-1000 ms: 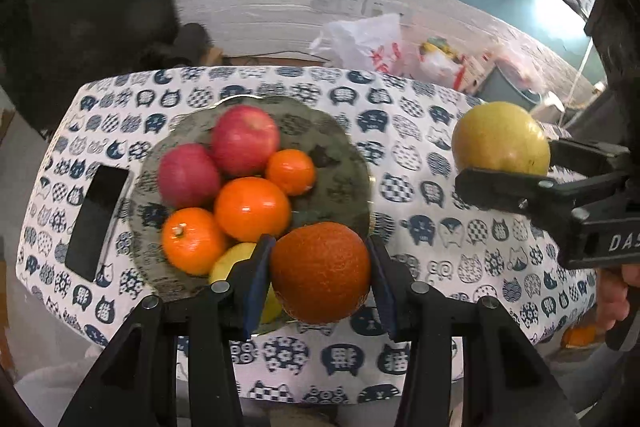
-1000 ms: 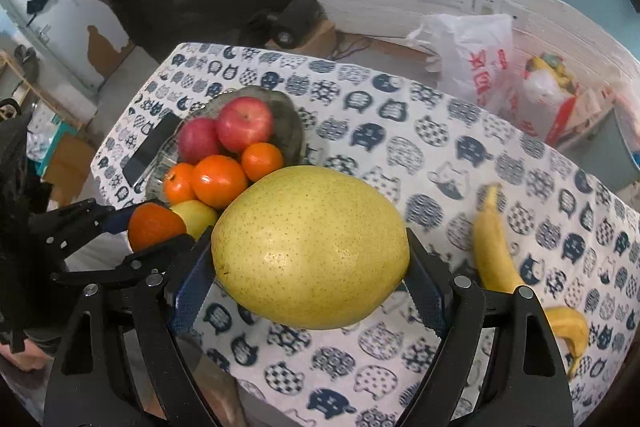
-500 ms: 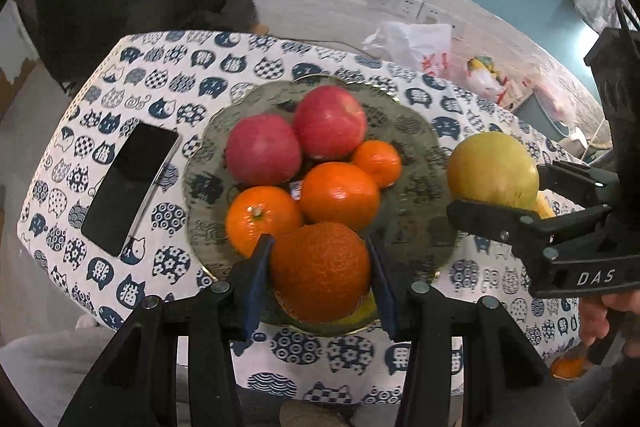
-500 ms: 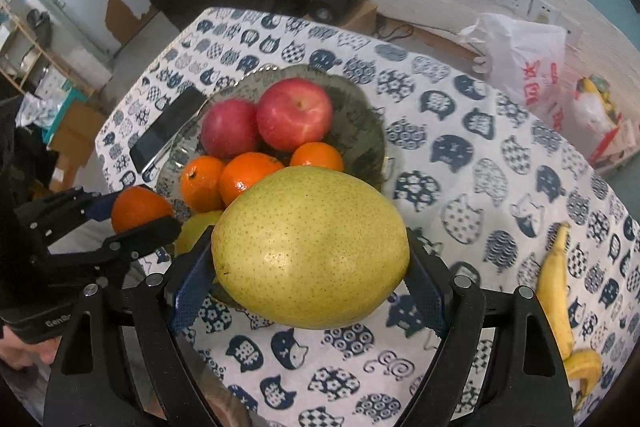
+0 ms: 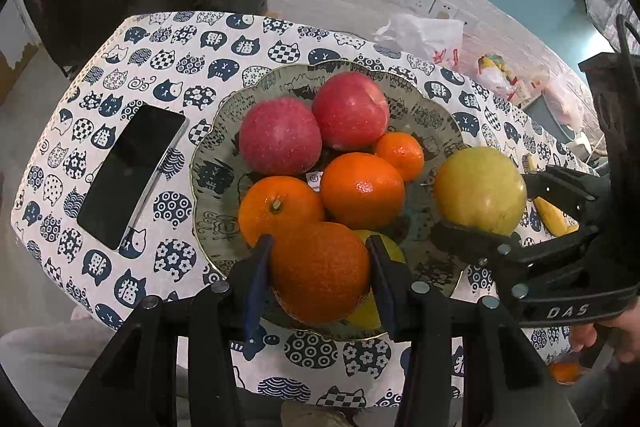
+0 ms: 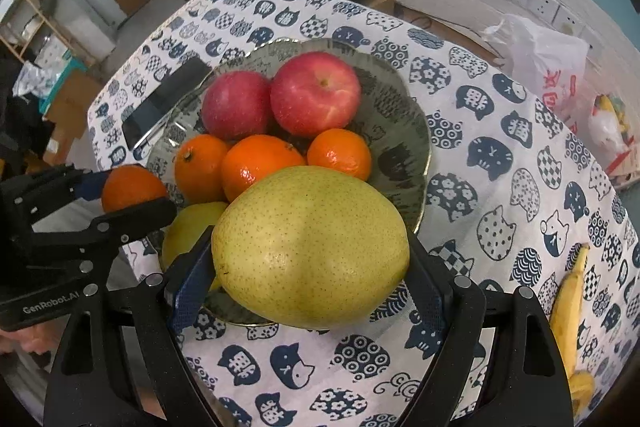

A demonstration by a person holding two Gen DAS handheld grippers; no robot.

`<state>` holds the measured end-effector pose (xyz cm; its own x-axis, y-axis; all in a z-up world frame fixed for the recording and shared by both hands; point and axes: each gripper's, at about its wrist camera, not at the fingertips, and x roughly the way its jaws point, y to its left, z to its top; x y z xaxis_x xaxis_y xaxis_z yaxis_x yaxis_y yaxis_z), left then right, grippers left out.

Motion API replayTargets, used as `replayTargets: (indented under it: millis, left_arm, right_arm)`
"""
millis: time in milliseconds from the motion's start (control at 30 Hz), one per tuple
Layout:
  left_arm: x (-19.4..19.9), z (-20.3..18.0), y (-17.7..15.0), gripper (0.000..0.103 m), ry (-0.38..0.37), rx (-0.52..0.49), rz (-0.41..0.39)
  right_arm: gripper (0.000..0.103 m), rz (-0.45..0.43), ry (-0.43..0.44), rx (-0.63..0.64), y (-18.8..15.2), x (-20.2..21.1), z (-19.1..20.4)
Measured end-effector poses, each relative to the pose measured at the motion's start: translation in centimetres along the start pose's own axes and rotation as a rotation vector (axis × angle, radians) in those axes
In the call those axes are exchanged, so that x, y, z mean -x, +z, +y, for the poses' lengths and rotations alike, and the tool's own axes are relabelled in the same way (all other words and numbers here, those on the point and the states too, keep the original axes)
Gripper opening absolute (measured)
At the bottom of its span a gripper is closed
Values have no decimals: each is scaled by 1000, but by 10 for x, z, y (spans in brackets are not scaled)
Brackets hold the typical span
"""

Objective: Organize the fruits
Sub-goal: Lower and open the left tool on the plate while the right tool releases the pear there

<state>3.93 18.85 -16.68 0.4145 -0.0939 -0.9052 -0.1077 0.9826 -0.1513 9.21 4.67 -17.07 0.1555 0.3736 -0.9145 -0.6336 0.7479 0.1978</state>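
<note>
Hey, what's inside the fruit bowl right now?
The bowl holds two red apples, three oranges and a yellow-green fruit partly hidden by the tongs. Whatever lies under the pile cannot be seen.

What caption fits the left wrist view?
Left gripper holds an orange over the fruit bowl; right gripper brings a pear.

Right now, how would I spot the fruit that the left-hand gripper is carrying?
Find the patterned plate piled with fruit on the cat-print tablecloth. At its near edge, the left gripper clamps an orange. It is darker and rougher-skinned than the glossy oranges on the plate.
</note>
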Motion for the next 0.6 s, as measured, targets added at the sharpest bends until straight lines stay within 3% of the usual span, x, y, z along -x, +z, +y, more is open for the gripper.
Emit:
replayTargets:
  millis: [533, 600]
  left_arm:
    - [-7, 5, -1, 48, 22, 25, 27]
    - [-7, 7, -1, 52, 21, 35, 31]
  right_arm:
    - [85, 41, -21, 42, -3, -8, 12]
    - [85, 37, -25, 46, -3, -8, 12]
